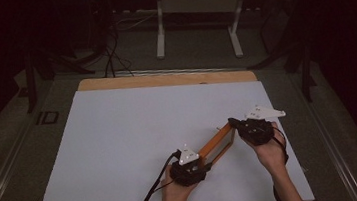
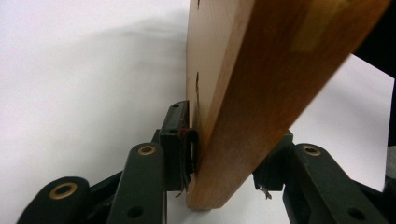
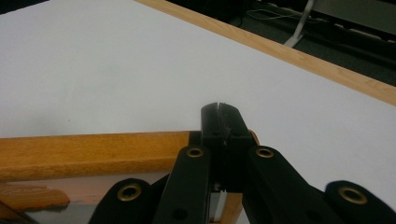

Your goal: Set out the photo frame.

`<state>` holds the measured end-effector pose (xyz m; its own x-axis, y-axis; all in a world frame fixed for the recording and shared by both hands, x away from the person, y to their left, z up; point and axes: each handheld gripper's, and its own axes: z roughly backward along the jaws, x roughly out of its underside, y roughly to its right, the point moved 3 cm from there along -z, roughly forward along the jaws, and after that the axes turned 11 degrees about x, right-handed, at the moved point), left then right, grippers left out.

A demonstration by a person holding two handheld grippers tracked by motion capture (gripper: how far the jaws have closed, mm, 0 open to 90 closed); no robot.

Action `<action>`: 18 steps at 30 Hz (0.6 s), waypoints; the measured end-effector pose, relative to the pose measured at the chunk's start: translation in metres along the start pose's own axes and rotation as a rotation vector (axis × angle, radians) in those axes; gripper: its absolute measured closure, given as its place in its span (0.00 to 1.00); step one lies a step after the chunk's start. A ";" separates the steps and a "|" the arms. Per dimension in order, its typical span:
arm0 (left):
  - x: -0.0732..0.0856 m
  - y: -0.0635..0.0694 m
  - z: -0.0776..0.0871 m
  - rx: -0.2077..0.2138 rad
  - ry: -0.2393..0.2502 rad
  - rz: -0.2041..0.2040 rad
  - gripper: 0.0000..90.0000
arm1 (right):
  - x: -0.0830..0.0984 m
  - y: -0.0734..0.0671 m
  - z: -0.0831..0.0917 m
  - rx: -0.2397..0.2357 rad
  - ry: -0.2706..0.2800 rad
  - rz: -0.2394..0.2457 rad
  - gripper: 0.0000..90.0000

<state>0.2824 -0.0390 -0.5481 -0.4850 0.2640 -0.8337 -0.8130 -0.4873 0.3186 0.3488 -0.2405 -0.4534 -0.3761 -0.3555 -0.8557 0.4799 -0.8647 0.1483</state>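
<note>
Left tongs clamp the near end of the wooden frame, a pad on each face. Right tongs are pressed together on the far corner. Between both, the frame stands on edge on the white worktop.

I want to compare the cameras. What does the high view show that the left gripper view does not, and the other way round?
High view alone: the whole wooden frame held between both grippers, the left gripper, the right gripper, and the floor beyond the table.

Left gripper view alone: close up, the frame's board stands between the pads, which press on it.

Both: the wooden frame and the white table surface.
</note>
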 end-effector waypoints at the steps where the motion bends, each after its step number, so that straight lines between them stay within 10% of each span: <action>1: 0.000 0.000 -0.001 -0.002 0.001 -0.002 0.70 | 0.000 0.000 0.000 0.000 0.000 0.000 1.00; 18: -0.005 -0.006 0.001 -0.033 0.001 0.003 0.77 | 0.008 -0.003 0.011 -0.006 0.022 -0.018 0.99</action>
<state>0.2891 -0.0367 -0.5457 -0.4869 0.2617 -0.8333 -0.8006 -0.5152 0.3060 0.3359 -0.2446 -0.4548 -0.3673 -0.3320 -0.8689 0.4784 -0.8685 0.1296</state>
